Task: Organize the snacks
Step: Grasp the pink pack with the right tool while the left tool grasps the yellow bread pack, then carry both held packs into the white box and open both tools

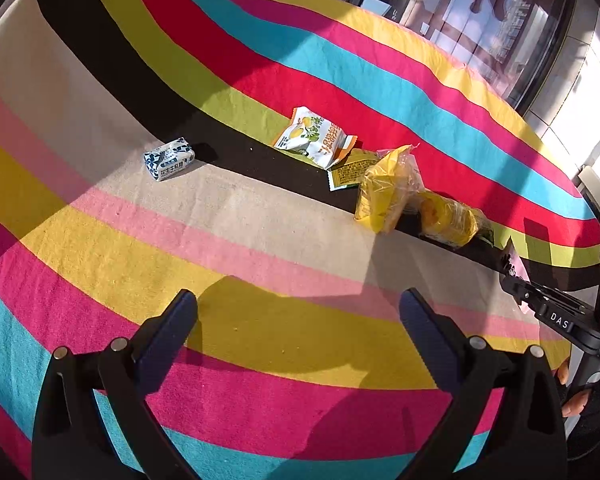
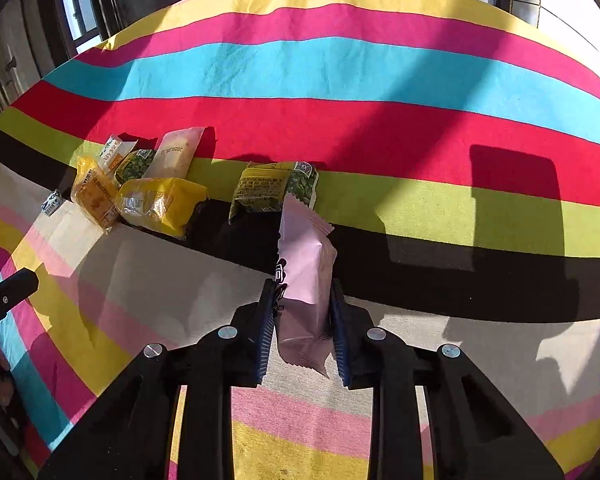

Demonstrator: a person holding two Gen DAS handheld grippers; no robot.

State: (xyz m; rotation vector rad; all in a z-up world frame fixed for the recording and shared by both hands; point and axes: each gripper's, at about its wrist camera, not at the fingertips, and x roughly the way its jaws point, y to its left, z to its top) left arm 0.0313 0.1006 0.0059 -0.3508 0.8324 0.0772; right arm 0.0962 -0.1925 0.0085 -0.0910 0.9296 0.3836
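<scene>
My right gripper [image 2: 302,300] is shut on a pale pink snack packet [image 2: 306,280], which stands on edge between its blue pads above the black stripe. Just beyond it lies a green packet [image 2: 272,190]. Further left sits a cluster: two yellow packets [image 2: 160,204], a cream packet [image 2: 178,152] and a small blue-and-white packet [image 2: 52,202]. My left gripper [image 1: 298,308] hangs open over the yellow stripe with nothing between its fingers. From the left wrist view I see the blue-and-white packet [image 1: 169,158], a white lemon-print packet [image 1: 312,138] and the yellow packets [image 1: 384,188].
A striped cloth [image 2: 380,68] covers the whole table. The right gripper's black body [image 1: 560,312] and the pink packet's edge [image 1: 518,266] show at the right of the left wrist view. Windows and a dark frame stand past the table's far edge.
</scene>
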